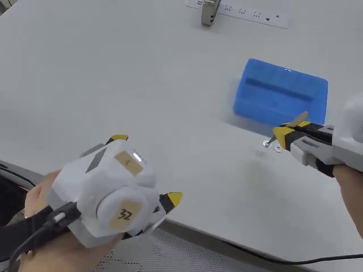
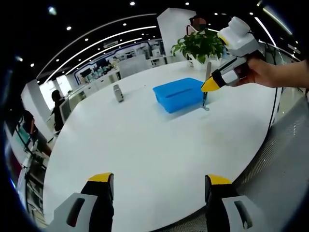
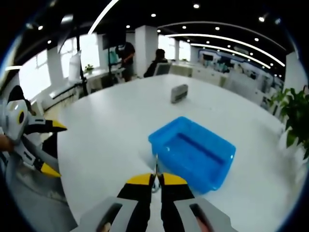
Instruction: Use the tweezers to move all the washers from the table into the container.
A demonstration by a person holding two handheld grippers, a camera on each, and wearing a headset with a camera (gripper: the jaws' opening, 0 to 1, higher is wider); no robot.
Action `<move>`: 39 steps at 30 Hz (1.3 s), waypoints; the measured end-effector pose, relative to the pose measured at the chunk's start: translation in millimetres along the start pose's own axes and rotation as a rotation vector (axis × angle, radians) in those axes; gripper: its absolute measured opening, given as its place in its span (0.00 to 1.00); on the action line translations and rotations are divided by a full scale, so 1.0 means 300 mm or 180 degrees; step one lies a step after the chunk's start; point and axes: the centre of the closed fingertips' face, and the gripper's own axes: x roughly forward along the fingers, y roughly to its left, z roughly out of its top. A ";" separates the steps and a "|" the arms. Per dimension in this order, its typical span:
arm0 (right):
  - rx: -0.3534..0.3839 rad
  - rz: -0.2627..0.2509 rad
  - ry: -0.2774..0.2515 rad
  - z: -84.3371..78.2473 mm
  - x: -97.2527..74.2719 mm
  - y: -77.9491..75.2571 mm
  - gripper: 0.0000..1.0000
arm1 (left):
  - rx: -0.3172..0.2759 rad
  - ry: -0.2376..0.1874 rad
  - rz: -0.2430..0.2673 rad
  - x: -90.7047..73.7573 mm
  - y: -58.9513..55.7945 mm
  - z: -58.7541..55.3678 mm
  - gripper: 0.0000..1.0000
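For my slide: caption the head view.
Right gripper holds tweezers at the washers beside the blue container; left gripper open.

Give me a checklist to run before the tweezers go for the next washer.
1. Right gripper shut on the tweezers: ok.
2. Tweezer tips down by the washers on the table: ok.
3. A washer actually caught between the tips: cannot tell, too small.
4. Container open-topped and right beside the washers: ok.
5. Left gripper open and well away from the work: ok.
6. Washers already in the container: cannot tell.
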 end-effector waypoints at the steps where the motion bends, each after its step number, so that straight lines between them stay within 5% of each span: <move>1: -0.0001 0.0003 -0.0012 0.006 -0.002 -0.003 0.02 | 0.0001 0.0000 0.0002 0.000 0.000 0.000 0.78; 24: -0.0039 -0.0051 -0.0271 0.132 -0.008 -0.077 0.02 | 0.0016 0.0022 -0.0001 0.005 0.000 0.000 0.78; 32: 0.0034 -0.0152 -0.0398 0.181 0.004 -0.135 0.02 | 0.0025 0.0046 -0.0011 0.007 -0.002 -0.004 0.78; 39: 0.0021 -0.0260 -0.0363 0.169 0.044 -0.194 0.02 | 0.0030 0.0057 -0.0013 0.008 -0.003 -0.006 0.77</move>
